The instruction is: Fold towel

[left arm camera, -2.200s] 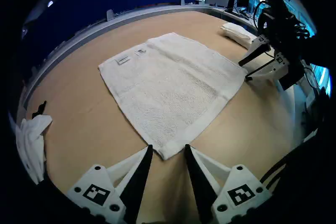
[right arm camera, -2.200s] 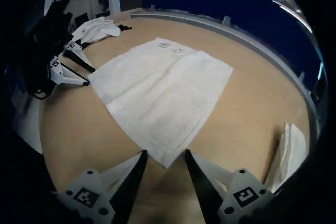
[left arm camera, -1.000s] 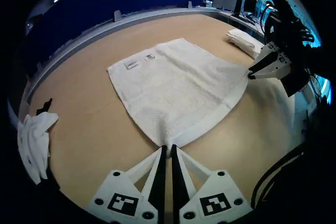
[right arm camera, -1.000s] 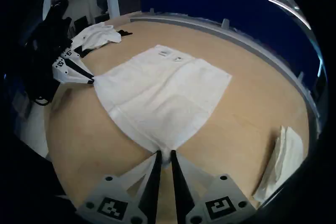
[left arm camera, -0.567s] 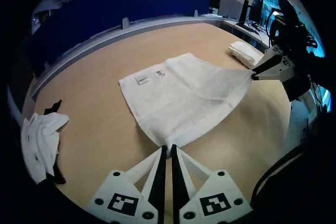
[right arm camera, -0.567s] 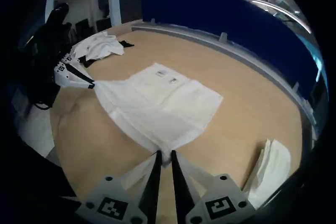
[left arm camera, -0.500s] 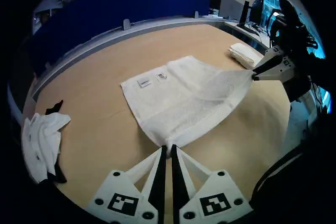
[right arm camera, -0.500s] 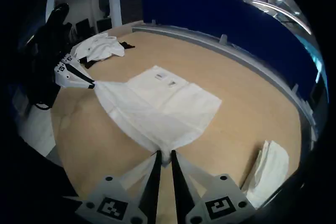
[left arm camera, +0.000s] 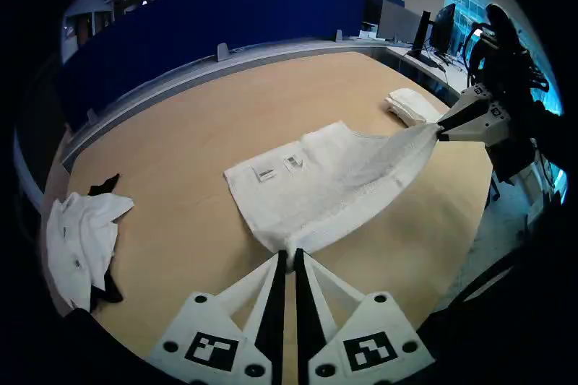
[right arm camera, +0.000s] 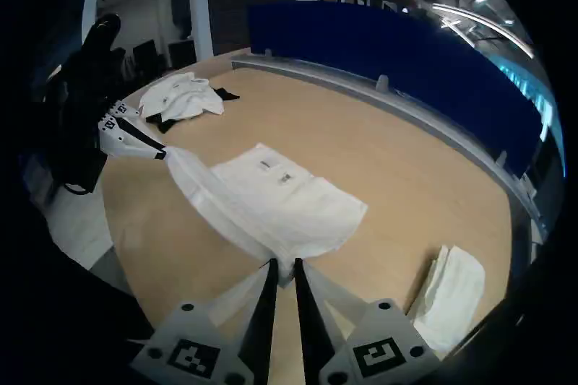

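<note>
A white towel with two small tags lies partly on the wooden table. Its near edge hangs lifted between both grippers. My left gripper is shut on one near corner; in the right gripper view it appears at the left, held by a gloved hand. My right gripper is shut on the other near corner; in the left gripper view it shows at the right. The far half with the tags still rests flat on the table.
A folded white towel lies near the table edge. A crumpled white cloth with a dark item sits at the other end. A blue partition borders the table's far side. Monitors stand beyond.
Both grippers closed on the towel's near corners, then rose and pulled the near edge up off the table toward the far edge. The towel's flat area has shrunk.
</note>
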The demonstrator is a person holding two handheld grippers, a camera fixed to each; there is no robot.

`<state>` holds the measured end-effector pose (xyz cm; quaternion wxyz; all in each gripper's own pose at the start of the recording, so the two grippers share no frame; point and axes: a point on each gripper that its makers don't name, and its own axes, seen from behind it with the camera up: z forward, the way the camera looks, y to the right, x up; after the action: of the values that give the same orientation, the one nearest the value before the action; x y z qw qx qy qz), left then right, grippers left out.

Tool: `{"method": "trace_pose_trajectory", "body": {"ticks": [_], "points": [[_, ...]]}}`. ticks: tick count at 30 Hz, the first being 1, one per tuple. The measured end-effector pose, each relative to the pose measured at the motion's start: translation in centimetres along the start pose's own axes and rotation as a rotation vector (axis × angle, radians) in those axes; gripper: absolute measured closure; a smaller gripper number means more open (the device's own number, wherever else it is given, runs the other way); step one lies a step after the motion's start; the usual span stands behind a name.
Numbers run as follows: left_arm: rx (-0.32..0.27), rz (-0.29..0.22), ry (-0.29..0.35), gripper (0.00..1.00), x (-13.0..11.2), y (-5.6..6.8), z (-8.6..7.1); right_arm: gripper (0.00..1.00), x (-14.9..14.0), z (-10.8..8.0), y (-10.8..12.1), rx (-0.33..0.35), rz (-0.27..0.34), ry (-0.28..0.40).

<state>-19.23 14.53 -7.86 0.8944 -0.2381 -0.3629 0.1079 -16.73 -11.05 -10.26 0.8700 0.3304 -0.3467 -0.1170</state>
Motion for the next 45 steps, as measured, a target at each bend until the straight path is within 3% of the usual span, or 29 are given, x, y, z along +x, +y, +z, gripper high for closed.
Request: {"method": "trace_pose_trajectory", "body": {"ticks": [11, 23, 45], "points": [[-0.002, -0.006, -0.002, 0.92, -0.1, 0.5, -0.2, 0.83, 0.0, -0.3, 0.1, 0.002, -0.009, -0.011], [0.008, -0.029, -0.002, 0.92, 0.7, -0.6, 0.4, 0.83, 0.0, 0.9, 0.9, 0.001, -0.015, -0.035], [0.047, -0.023, -0.021, 0.92, 3.5, -4.2, 7.5, 0.83, 0.3, 7.0, 5.7, -0.011, 0.031, -0.097]]}}
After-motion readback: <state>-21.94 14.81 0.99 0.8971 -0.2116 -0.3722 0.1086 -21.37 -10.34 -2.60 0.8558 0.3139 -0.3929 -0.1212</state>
